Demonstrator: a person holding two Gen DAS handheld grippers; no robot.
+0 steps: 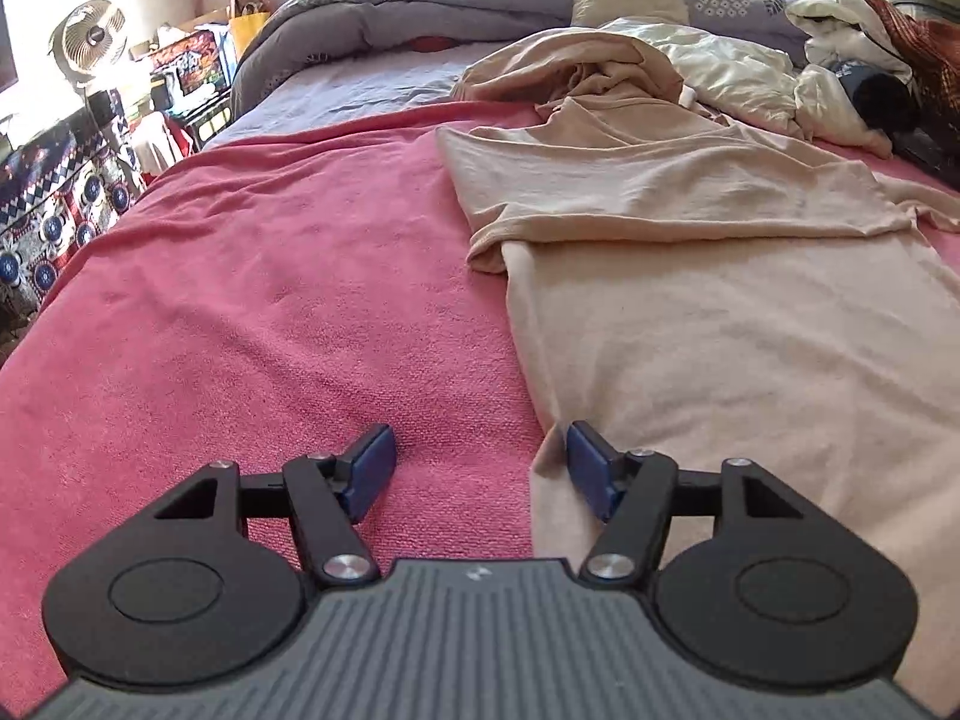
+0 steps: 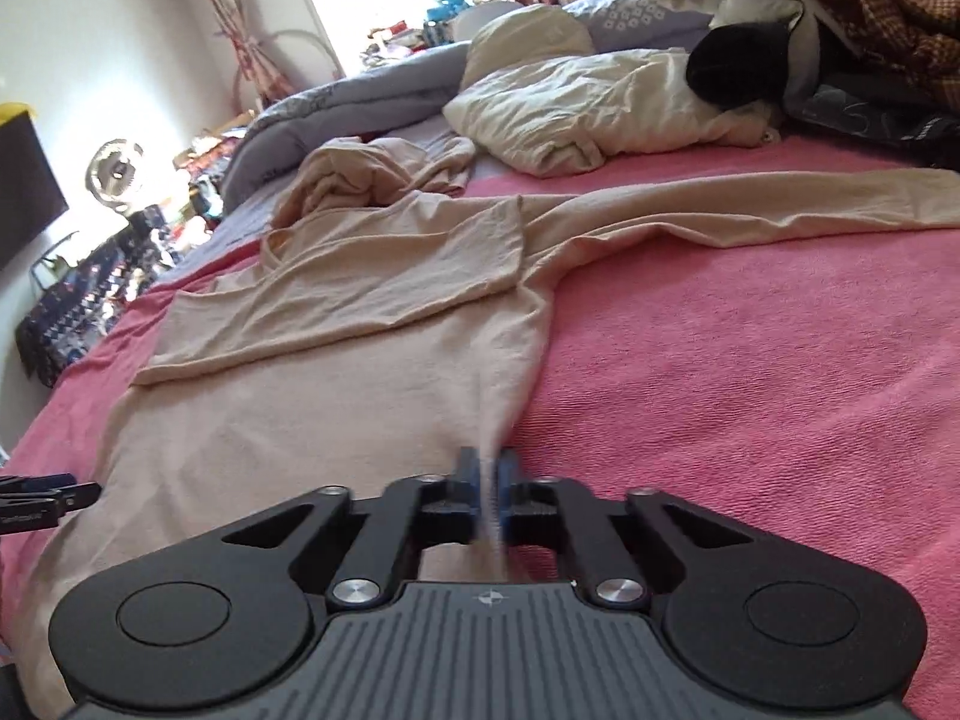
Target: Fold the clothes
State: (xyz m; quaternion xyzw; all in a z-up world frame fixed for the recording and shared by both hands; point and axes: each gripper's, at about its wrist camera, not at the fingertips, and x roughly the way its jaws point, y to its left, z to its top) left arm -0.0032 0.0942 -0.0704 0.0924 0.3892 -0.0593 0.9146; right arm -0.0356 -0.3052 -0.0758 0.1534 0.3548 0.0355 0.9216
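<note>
A beige long-sleeved shirt [image 1: 720,324] lies flat on a pink blanket [image 1: 270,300], one sleeve folded across its chest. My left gripper [image 1: 477,468] is open at the shirt's near left hem edge, its right finger on the fabric, its left finger on the blanket. In the right wrist view the shirt [image 2: 336,372] spreads ahead, its other sleeve [image 2: 750,204] stretched out to the right. My right gripper [image 2: 489,492] is shut on the shirt's near right hem edge. The left gripper's tip [image 2: 54,498] shows at the left edge.
More crumpled clothes lie beyond: a beige garment [image 1: 600,66], a cream one [image 2: 600,108], and a dark and plaid heap [image 2: 870,18]. A grey duvet [image 1: 390,24] covers the far bed. A fan [image 1: 90,36] and patterned boxes [image 1: 54,210] stand at the left.
</note>
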